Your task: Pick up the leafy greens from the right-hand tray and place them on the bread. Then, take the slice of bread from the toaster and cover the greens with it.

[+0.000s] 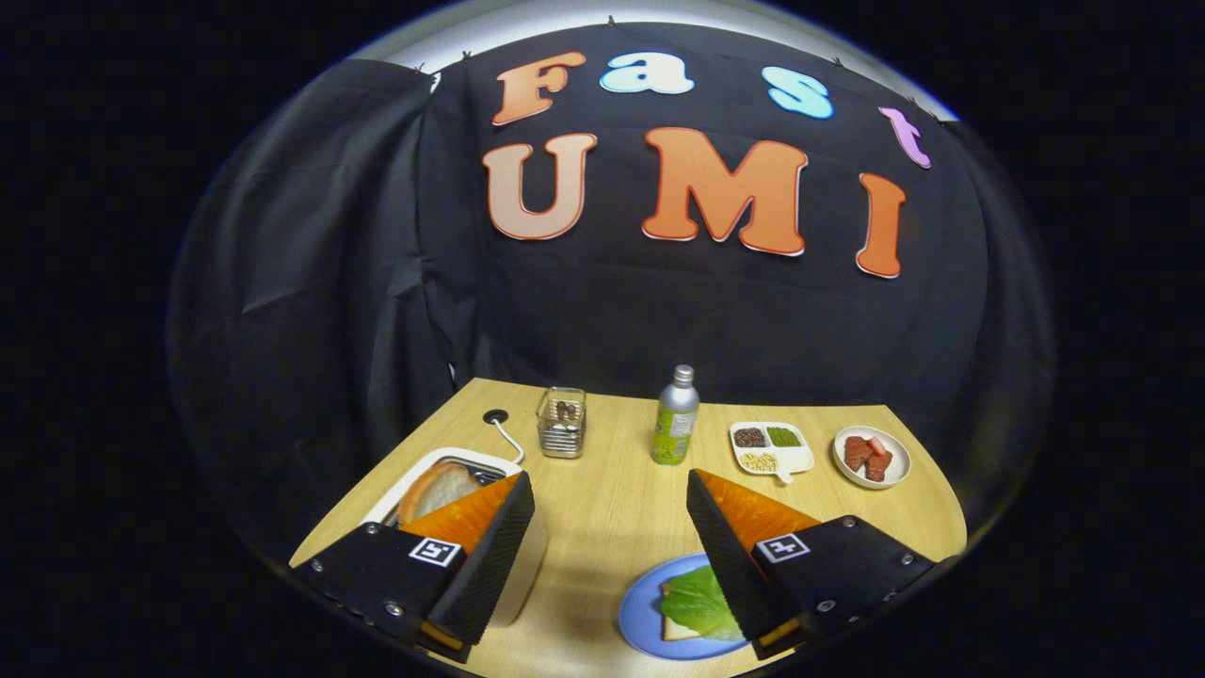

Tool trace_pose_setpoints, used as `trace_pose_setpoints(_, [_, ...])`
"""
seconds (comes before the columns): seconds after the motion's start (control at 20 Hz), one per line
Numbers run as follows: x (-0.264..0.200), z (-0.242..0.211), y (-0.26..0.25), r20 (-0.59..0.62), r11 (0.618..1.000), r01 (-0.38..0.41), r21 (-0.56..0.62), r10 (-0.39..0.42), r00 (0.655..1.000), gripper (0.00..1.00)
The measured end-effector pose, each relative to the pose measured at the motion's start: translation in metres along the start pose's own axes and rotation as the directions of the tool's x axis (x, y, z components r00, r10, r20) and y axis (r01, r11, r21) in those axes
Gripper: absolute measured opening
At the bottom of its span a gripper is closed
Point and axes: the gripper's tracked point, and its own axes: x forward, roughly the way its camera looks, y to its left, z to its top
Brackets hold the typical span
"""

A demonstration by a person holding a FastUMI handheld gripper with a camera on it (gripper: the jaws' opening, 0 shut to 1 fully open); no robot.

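1. Gripper view: claw (610,494) spread wide, empty, above wooden worktop (612,508).
2. Leafy greens (697,603) lying on bread (674,627) on blue plate (640,617), beside right finger.
3. Bread slice (435,490) upright in toaster (442,463) behind left finger.
4. Bottle (675,417) beyond.

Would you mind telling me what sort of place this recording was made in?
Probably a staged demo booth set as a kitchen counter: black cloth wall behind a wooden table with a toaster, a food tray and a sandwich plate. The gripper is open, empty.
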Motion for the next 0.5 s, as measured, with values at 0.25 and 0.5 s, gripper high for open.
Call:
trace_pose_setpoints(0.25, [0.009, 0.002, 0.06, 0.008, 0.996, -0.063, -0.068, 0.064, 0.998, 0.98])
trace_pose_setpoints(0.5, [0.019, -0.012, 0.095, -0.017, 0.991, -0.092, -0.101, 0.091, 0.996, 0.98])
